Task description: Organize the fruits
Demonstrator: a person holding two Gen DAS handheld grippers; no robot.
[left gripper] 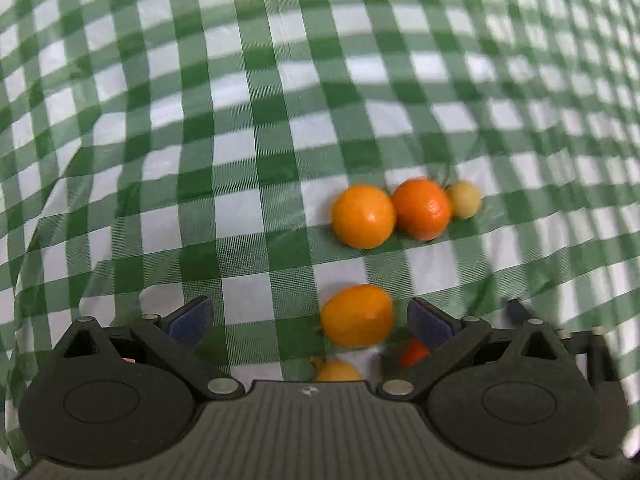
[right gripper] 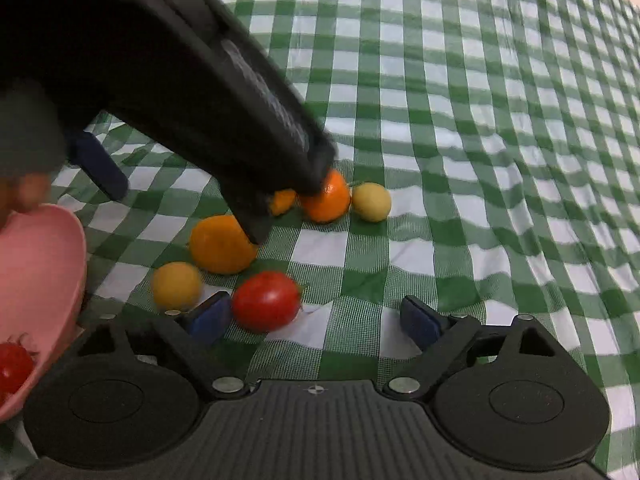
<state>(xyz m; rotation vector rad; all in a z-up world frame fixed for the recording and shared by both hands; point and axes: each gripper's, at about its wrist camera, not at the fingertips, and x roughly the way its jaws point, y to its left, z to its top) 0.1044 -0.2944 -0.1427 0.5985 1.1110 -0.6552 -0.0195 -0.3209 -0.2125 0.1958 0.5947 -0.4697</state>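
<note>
Nearby, both spread grippers, left gripper blocking orange tomato, beside pink bowl.

A green-and-white checked tablecloth spreads ahead of the claw and out to both sides, filling both wrist views. It lies rumpled, with soft folds running across the cloth ahead and a raised crease off to the claw's left.

Glossy tomatoes, woven checked cloth
</note>
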